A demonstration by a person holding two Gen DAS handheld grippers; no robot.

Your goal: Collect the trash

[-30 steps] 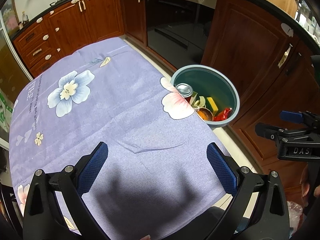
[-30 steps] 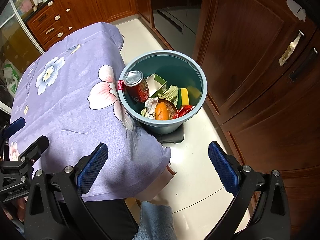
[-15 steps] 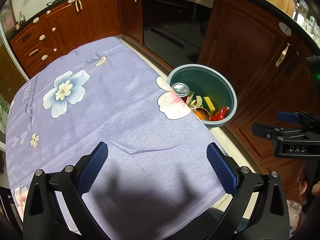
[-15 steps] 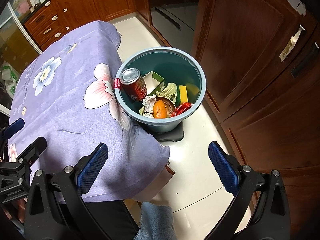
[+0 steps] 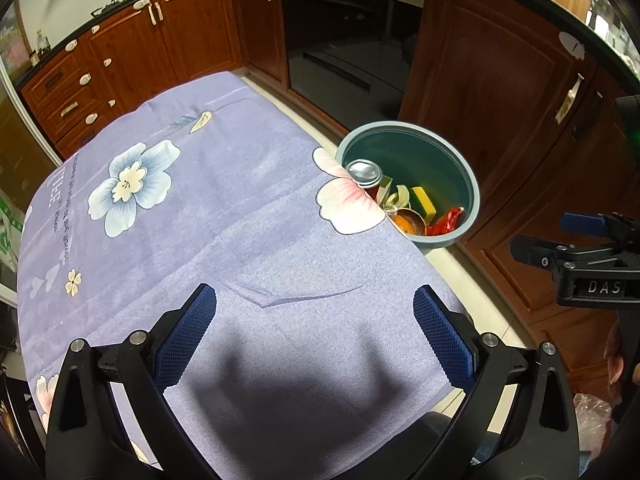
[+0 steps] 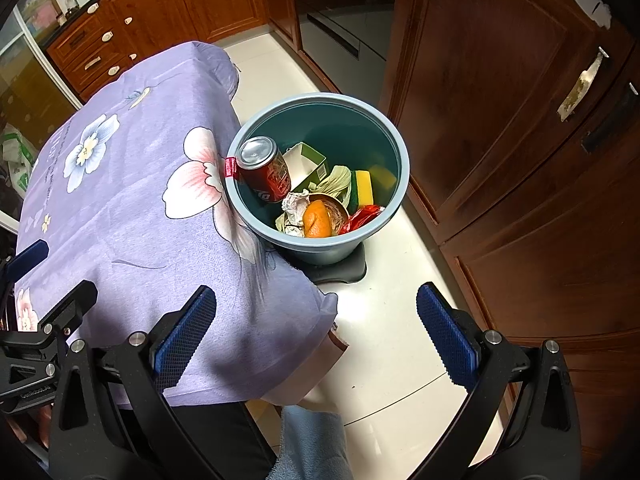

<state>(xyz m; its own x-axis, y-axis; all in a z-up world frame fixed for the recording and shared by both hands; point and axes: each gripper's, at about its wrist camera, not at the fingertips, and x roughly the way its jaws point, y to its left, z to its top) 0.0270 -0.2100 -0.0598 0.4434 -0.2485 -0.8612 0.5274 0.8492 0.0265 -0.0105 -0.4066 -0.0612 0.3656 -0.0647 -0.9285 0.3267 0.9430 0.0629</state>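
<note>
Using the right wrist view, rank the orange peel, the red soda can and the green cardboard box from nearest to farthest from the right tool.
1. Orange peel, at the bin's near side.
2. Red soda can, leaning against the bin's left wall.
3. Green cardboard box, toward the bin's far side, right of the can.

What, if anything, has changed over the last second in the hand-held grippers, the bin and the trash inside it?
Very little. Both views drifted slightly, so the hands shifted a touch; nothing was taken hold of or let go. The left hand-held gripper and right hand-held gripper stayed open and empty. The bin stayed beside the table, with the soda can, sponge and orange peel lying as before.
</note>
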